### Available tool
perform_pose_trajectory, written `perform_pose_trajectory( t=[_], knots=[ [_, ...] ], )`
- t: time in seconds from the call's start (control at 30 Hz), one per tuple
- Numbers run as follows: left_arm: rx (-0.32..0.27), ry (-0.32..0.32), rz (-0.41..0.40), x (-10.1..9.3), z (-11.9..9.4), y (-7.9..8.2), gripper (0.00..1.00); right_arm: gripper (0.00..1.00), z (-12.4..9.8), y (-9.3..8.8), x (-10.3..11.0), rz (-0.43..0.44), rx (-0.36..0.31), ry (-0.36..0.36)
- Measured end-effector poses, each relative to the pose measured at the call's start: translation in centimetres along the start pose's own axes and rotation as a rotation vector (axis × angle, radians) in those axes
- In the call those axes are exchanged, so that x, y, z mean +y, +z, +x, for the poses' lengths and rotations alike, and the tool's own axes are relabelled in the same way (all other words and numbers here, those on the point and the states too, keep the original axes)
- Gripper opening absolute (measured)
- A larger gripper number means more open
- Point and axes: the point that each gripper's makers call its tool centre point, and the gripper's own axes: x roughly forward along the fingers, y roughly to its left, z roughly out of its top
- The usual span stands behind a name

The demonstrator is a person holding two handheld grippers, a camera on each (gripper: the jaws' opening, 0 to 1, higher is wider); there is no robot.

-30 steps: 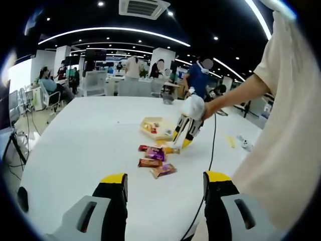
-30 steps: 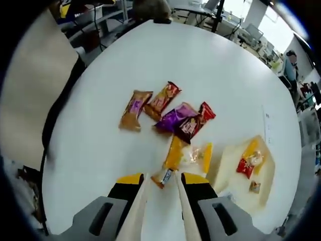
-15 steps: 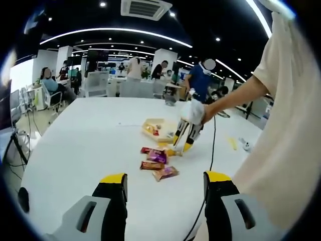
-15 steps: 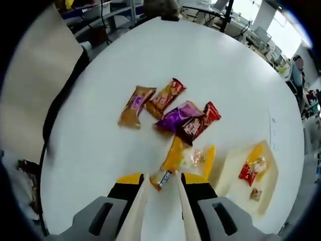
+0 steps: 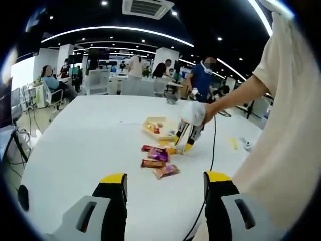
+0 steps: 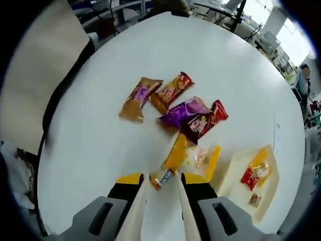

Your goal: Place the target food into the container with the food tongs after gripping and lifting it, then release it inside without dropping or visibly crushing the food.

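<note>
- Right gripper [image 6: 161, 182] holds cream tongs [image 6: 159, 211]; tong tips pinch end of a small snack packet [image 6: 163, 177], near table [image 6: 100, 145] edge by person.
- Left gripper [image 5: 164, 183] jaws apart, holding nothing.
- Container [image 6: 251, 173], a shallow tray, lies beside the snack pile.
- Keep squeeze light, lift straight, carry over tray rim before letting go.

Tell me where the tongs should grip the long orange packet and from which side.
Grip the orange packet at its near crimped end, where the tongs sit now, coming along its length. That end lies free on the table; its far end tucks under the dark red packet.
</note>
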Motion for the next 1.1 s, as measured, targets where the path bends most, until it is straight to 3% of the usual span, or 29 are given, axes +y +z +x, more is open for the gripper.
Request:
perform_pose_trajectory(
  t=[0.53,1.1],
  knots=[
    [0.003,0.009,-0.005,-0.22,-0.21,0.16,0.6,0.29,0.36,-0.47,-0.64,0.046,0.022,-0.016],
    [0.008,0.006,-0.003,-0.36,-0.44,0.0,0.6,0.24,0.41,-0.91,-0.5,0.242,0.004,-0.053]
  ],
)
